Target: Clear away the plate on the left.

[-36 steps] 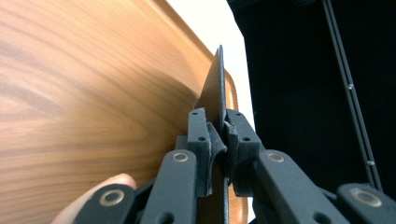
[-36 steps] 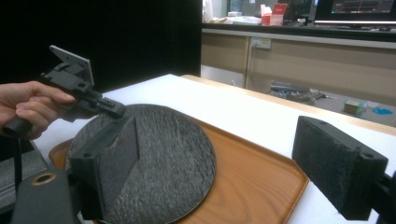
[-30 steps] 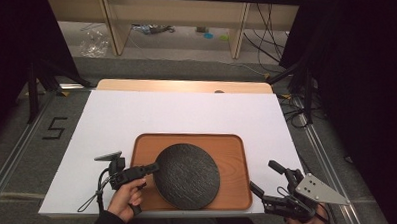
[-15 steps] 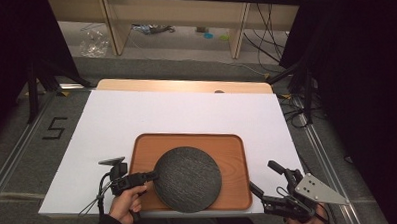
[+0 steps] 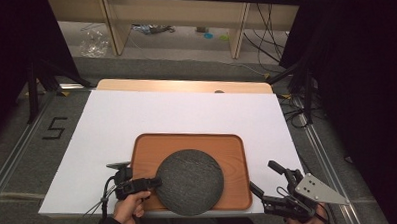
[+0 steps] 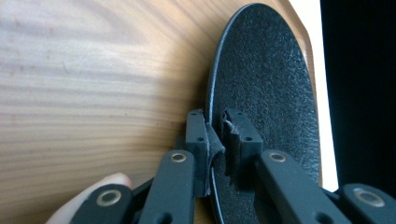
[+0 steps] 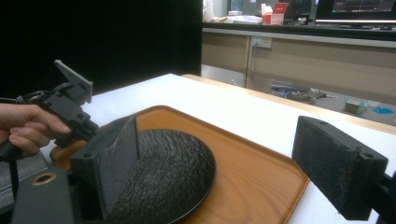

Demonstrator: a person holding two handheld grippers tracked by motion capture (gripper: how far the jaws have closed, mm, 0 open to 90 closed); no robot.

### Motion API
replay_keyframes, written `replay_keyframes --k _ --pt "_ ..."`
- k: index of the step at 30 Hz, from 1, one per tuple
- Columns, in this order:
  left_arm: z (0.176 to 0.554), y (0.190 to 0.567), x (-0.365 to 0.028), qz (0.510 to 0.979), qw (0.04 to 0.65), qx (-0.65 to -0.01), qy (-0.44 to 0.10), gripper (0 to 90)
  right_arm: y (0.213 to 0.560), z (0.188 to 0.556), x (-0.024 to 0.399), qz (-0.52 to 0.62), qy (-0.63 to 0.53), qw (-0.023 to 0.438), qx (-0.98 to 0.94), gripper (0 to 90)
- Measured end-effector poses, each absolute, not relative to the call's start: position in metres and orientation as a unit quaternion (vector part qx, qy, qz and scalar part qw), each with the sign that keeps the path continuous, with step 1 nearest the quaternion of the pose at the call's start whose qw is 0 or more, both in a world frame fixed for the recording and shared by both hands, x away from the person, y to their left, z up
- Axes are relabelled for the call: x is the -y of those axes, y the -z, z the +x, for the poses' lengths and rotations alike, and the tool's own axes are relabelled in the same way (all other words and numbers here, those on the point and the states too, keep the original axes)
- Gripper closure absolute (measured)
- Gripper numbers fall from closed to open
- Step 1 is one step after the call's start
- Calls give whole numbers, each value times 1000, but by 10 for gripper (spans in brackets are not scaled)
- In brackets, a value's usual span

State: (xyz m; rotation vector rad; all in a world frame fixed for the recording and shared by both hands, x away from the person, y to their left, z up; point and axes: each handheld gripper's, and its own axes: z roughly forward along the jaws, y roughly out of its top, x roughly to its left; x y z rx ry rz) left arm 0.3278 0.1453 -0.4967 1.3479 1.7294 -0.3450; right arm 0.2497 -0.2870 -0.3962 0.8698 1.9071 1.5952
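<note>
Tray (image 5: 235, 149): brown wood, rounded corners, low rim; sits on the near middle of the white table top (image 5: 186, 110).
Tray contents: one dark round plate (image 5: 190, 181) with a rough, pebbled surface, lying in the near left part of the tray; its near edge reaches over the tray's near rim.
Left gripper (image 5: 156, 181): at the plate's left edge, held level in the person's left hand (image 5: 131, 207). In the left gripper view the jaws stand either side of the plate's thin rim, pads close against it, pinching it; they have just eased apart slightly.
Right gripper (image 5: 269, 183): off the tray's near right corner, well apart from the plate, jaws spread wide with nothing between them.
Far background: wooden shelving and cables on the floor.
</note>
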Motion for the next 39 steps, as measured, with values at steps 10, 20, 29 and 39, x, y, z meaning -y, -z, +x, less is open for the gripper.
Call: replay_keyframes --k 10,20,29,39 --pt "328 495 -144 556 440 -693 127 791 396 250 287 318 -586 250 -702 159" --pt "331 478 -144 586 437 -678 76 533 397 250 287 322 -583 249 -703 159" --pt "332 462 -148 620 429 -656 33 426 397 250 287 324 -582 249 -704 159" --pt "328 437 -147 680 416 -597 -94 347 398 251 286 321 -590 247 -698 159"
